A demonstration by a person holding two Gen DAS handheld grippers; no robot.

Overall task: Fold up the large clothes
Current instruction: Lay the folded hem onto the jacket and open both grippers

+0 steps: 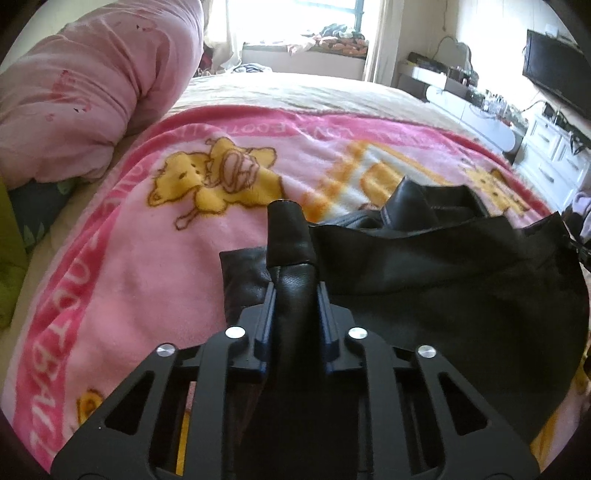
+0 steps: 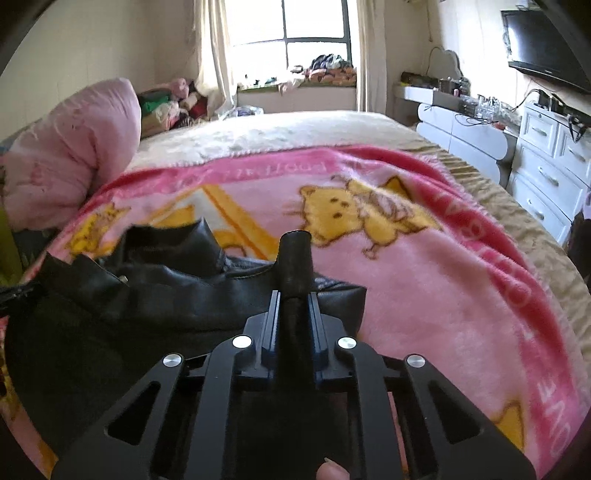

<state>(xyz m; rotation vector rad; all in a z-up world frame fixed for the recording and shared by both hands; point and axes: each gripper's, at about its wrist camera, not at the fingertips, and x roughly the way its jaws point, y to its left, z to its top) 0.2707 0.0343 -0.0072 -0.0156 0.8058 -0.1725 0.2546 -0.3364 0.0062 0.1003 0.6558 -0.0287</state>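
Note:
A black leather jacket (image 1: pixel 443 280) lies spread on a pink cartoon blanket (image 1: pixel 147 258) on the bed. In the left wrist view its left edge runs up between the fingers, and my left gripper (image 1: pixel 287 236) is shut on that leather fold. In the right wrist view the jacket (image 2: pixel 147 295) fills the lower left, collar raised toward the far side. My right gripper (image 2: pixel 294 258) is shut on the jacket's right edge, with a strip of leather between the jaws. The blanket (image 2: pixel 424 295) stretches away to the right. A fingertip (image 2: pixel 328 470) of the person shows at the bottom edge.
A rolled pink duvet (image 1: pixel 92 92) (image 2: pixel 66 158) lies at the bed's far left. White dressers (image 2: pixel 546 155) with clutter line the right wall under a dark TV (image 1: pixel 557 70). A bright window (image 2: pixel 314 33) and piled clothes lie beyond the bed.

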